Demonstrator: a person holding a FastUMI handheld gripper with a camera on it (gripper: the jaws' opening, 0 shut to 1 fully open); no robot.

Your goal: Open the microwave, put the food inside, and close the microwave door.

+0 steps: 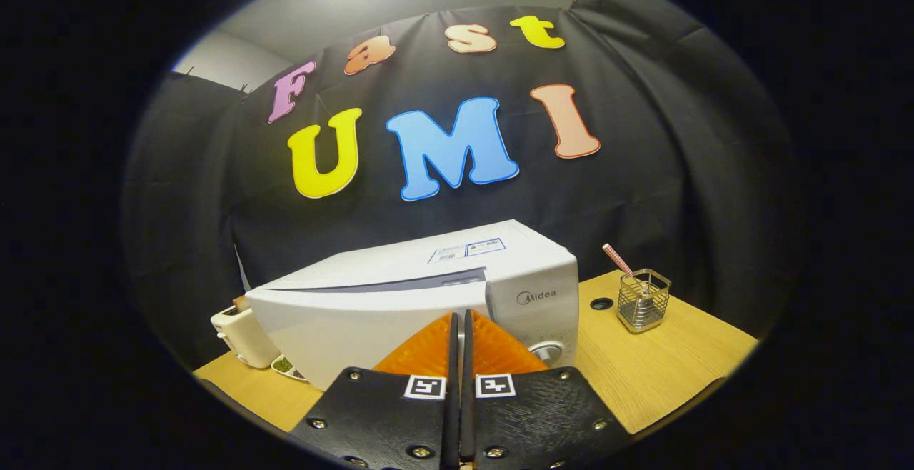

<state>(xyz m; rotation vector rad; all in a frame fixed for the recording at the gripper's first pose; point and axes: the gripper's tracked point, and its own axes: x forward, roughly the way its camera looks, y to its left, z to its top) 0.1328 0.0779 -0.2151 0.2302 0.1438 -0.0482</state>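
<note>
At the far left of the light wooden table (664,377), a small cream-white toaster (239,338) stands just beside the boxy white microwave (400,291), with a small dish of green bits (284,365) at their feet. The microwave sits just beyond the gripper (460,320) with its door closed — its long axis runs left to right, its front facing near and slightly left, control panel and round knob (546,351) at the right end. The fingers are pressed together with nothing between them, tips just before the microwave's front, and to the far right stands a wire-mesh metal holder (643,300) with a checked pink stick (617,258) leaning out of it.
</note>
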